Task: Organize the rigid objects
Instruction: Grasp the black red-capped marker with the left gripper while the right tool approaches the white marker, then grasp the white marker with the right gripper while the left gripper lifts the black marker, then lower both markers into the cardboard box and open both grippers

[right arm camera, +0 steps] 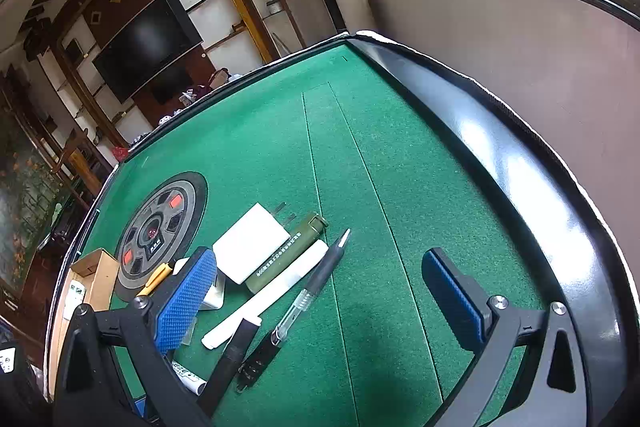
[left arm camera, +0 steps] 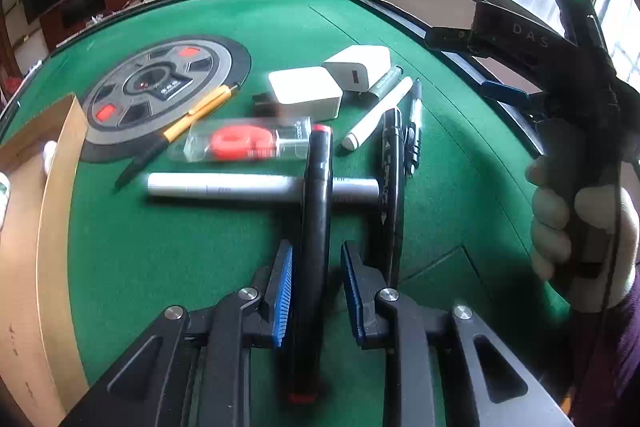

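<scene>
**Green felt table, clutter at centre, left tongs around a marker**

My left tongs [left arm camera: 316, 291] sit narrowly around a black marker with red ends [left arm camera: 316, 211], which crosses over a silver marker [left arm camera: 240, 187]; the left pad touches it, a sliver of gap shows at the right pad, so I cannot tell whether it is pinched. My right tongs [right arm camera: 320, 307] are spread wide over bare felt. The table [right arm camera: 360, 155] has a glossy black rim and a round grey hub [left arm camera: 160, 87]. A cardboard box [left arm camera: 40, 227] stands at the left. Windows and a dark television line the room.
</scene>
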Tool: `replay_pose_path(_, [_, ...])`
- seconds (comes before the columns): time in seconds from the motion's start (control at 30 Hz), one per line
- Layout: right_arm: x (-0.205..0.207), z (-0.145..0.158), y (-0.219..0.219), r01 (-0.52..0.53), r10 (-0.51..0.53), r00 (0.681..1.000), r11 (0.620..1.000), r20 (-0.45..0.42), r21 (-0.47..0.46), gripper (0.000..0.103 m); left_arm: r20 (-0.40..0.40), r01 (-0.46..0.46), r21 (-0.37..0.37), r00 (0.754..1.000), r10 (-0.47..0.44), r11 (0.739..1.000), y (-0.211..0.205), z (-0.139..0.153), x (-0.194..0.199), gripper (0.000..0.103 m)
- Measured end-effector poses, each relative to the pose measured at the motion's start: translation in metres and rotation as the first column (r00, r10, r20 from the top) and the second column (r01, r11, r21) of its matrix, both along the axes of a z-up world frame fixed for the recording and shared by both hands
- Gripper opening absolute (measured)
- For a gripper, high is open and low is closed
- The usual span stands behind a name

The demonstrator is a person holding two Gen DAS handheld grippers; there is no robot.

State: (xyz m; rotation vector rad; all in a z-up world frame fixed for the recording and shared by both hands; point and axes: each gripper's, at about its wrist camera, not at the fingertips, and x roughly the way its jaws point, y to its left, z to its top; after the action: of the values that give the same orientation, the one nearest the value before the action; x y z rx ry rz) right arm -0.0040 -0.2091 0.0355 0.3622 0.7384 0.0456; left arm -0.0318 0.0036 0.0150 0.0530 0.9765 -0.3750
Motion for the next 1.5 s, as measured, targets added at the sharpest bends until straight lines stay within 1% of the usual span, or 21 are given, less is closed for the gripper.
replay_pose_path(0.07, [0.001,-0.001,0.001,-0.005,0.005,1.0,1.0,-0.001,-0.006,0.103,-0.004,-0.001,-0.034,1.0,0.001,0.999,0.002,-0.001,-0.002,0.015])
replay_pose_path(0.13, [0.001,-0.002,0.002,-0.009,0.009,1.0,1.0,-0.002,-0.013,0.103,-0.005,-0.017,-0.1,1.0,0.017,0.995,0.012,0.003,-0.006,0.014])
replay_pose_path(0.27, [0.001,-0.001,0.006,-0.038,0.038,0.999,0.999,0.011,-0.017,0.103,0.06,-0.046,-0.188,0.997,0.058,0.981,0.045,0.028,-0.041,0.014])
replay_pose_path(0.47, [-0.004,0.004,0.025,-0.103,0.108,0.993,0.992,0.053,-0.074,0.103,0.112,-0.1,-0.351,0.983,0.148,0.931,0.113,0.06,-0.095,0.015])
replay_pose_path(0.53, [-0.009,0.01,0.034,-0.119,0.123,0.991,0.99,0.054,-0.077,0.103,0.108,-0.128,-0.383,0.977,0.182,0.915,0.132,0.063,-0.105,0.015])
replay_pose_path(0.6, [-0.019,0.02,0.05,-0.191,0.194,0.978,0.981,0.073,-0.046,0.103,0.108,-0.156,-0.399,0.97,0.215,0.904,0.149,0.063,-0.114,0.015])
replay_pose_path(0.67, [-0.025,0.026,0.08,-0.32,0.323,0.945,0.946,0.055,-0.055,0.103,0.115,-0.168,-0.411,0.966,0.233,0.896,0.159,0.062,-0.117,0.015])
replay_pose_path(0.73, [-0.026,0.022,0.119,-0.481,0.481,0.877,0.872,-0.021,-0.088,0.101,0.116,-0.173,-0.434,0.963,0.245,0.884,0.169,0.06,-0.117,0.015])
replay_pose_path(0.77, [-0.025,0.018,0.135,-0.53,0.527,0.848,0.841,-0.061,-0.11,0.099,0.115,-0.178,-0.443,0.961,0.252,0.879,0.173,0.058,-0.119,0.015])
replay_pose_path(0.83, [-0.023,0.007,0.164,-0.591,0.572,0.807,0.784,-0.146,-0.191,0.077,0.113,-0.184,-0.452,0.959,0.261,0.873,0.182,0.058,-0.125,0.015])
replay_pose_path(0.87, [-0.02,-0.001,0.176,-0.613,0.583,0.79,0.756,-0.188,-0.229,0.07,0.113,-0.186,-0.457,0.958,0.264,0.87,0.187,0.058,-0.128,0.015])
replay_pose_path(0.9, [-0.017,-0.008,0.185,-0.628,0.587,0.778,0.737,-0.224,-0.25,0.058,0.113,-0.186,-0.462,0.957,0.266,0.867,0.192,0.058,-0.13,0.015])
replay_pose_path(0.93, [-0.013,-0.015,0.191,-0.639,0.586,0.769,0.722,-0.257,-0.264,0.051,0.114,-0.187,-0.464,0.957,0.268,0.866,0.196,0.057,-0.131,0.015])
replay_pose_path(1.03, [0.0,-0.03,0.204,-0.649,0.57,0.76,0.698,-0.313,-0.304,0.049,0.116,-0.195,-0.469,0.953,0.279,0.861,0.205,0.059,-0.134,0.015])
replay_pose_path(1.07, [0.001,-0.031,0.206,-0.646,0.571,0.763,0.69,-0.303,-0.325,0.049,0.117,-0.197,-0.472,0.952,0.283,0.859,0.207,0.059,-0.135,0.015])
replay_pose_path(1.1, [0.003,-0.032,0.209,-0.649,0.574,0.761,0.688,-0.303,-0.326,0.046,0.117,-0.202,-0.474,0.95,0.289,0.857,0.21,0.059,-0.136,0.015])
replay_pose_path(1.13, [0.004,-0.031,0.211,-0.649,0.576,0.76,0.693,-0.3,-0.314,0.035,0.117,-0.205,-0.478,0.949,0.294,0.854,0.212,0.059,-0.138,0.015])
replay_pose_path(1.23, [0.002,-0.031,0.215,-0.64,0.569,0.767,0.709,-0.295,-0.297,0.014,0.112,-0.213,-0.491,0.946,0.304,0.845,0.22,0.063,-0.141,0.015])
replay_pose_path(1.37, [-0.004,-0.021,0.208,-0.611,0.563,0.788,0.765,-0.248,-0.205,0.014,0.117,-0.209,-0.489,0.946,0.301,0.847,0.236,0.076,-0.145,0.015])
replay_pose_path(1.43, [-0.009,-0.01,0.201,-0.61,0.582,0.786,0.785,-0.208,-0.108,0.014,0.118,-0.205,-0.471,0.949,0.291,0.858,0.244,0.082,-0.144,0.015])
replay_pose_path(1.5, [-0.015,0.005,0.197,-0.615,0.602,0.78,0.788,-0.173,-0.033,0.014,0.106,-0.209,-0.444,0.953,0.283,0.871,0.25,0.085,-0.137,0.015])
